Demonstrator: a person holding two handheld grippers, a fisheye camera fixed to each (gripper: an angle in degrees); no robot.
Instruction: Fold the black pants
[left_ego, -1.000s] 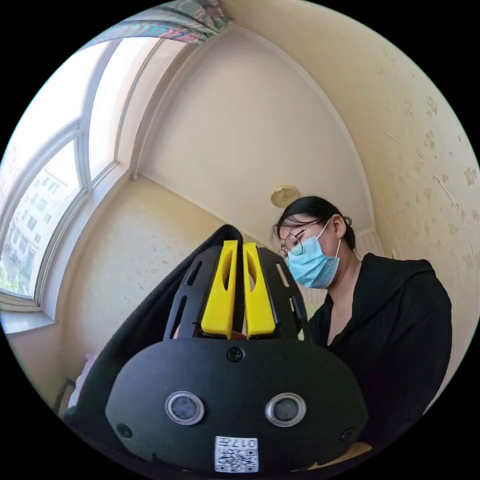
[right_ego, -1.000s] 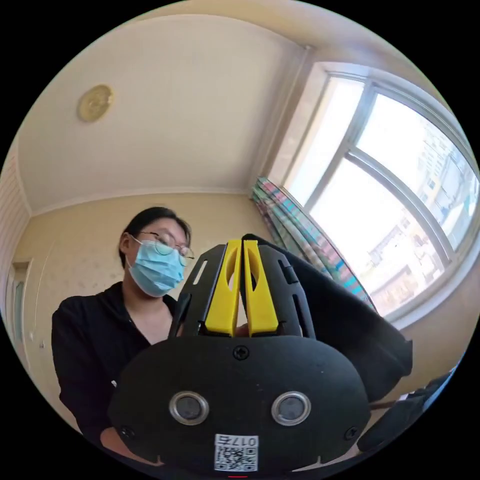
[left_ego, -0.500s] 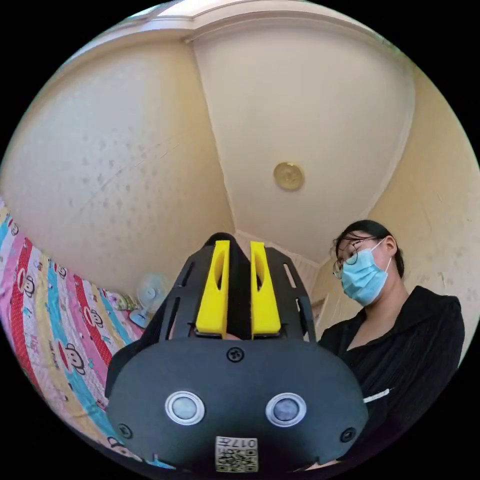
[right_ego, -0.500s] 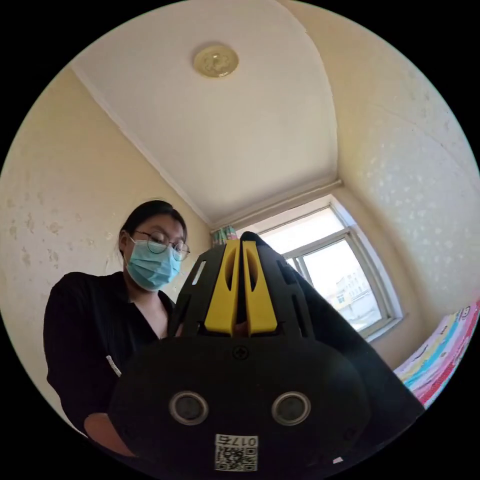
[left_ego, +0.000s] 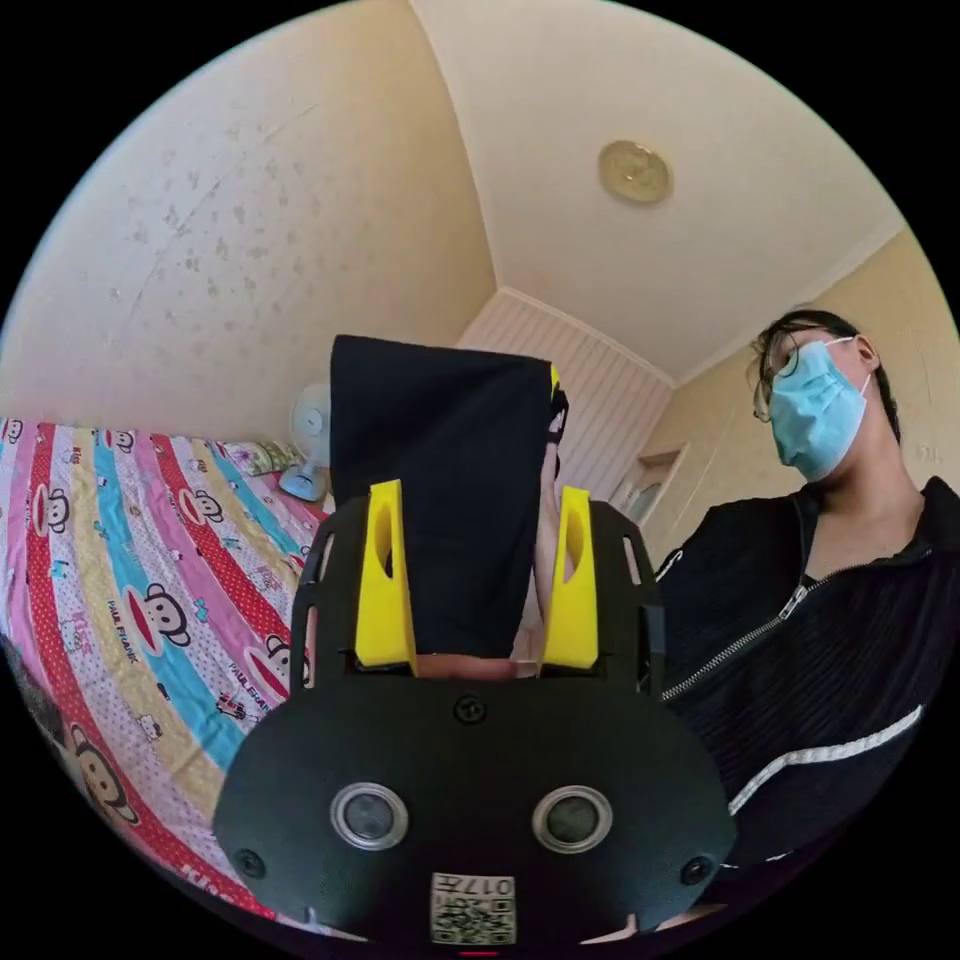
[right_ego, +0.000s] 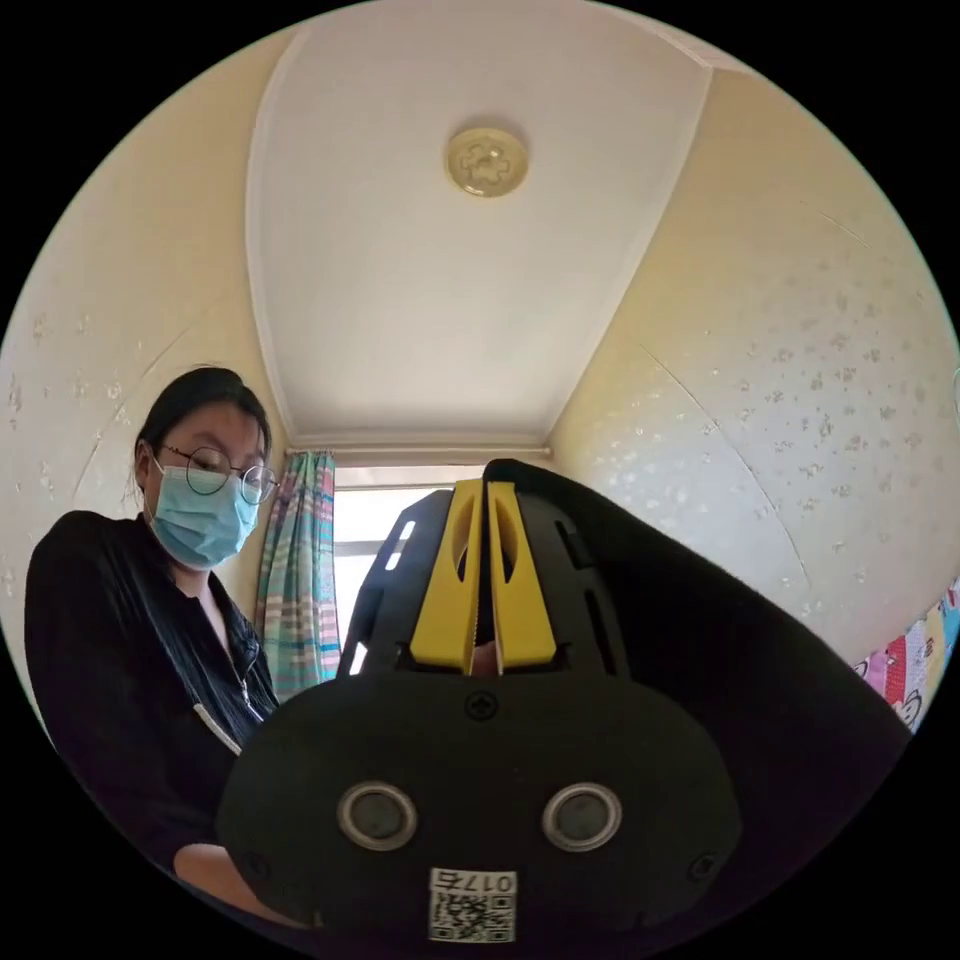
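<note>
The black pants (left_ego: 440, 480) hang as a flat black panel beyond my left gripper (left_ego: 480, 492), whose yellow jaws stand wide apart on either side of the cloth without pressing it. At the panel's upper right corner a bit of the right gripper (left_ego: 552, 398) holds the cloth up. In the right gripper view, my right gripper (right_ego: 485, 487) has its yellow jaws shut on an edge of the black pants (right_ego: 720, 660), which drape down to the right of it.
A bed with a striped cartoon sheet (left_ego: 130, 600) lies to the left, with a small fan (left_ego: 305, 450) at its far end. The person (left_ego: 820, 620) in a black jacket stands close. A curtain (right_ego: 300, 570) and window (right_ego: 360, 520) are behind.
My left jaws have opened and let go of the pants. The cloth now hangs from the right gripper, which stays shut. Both cameras have swung round.
</note>
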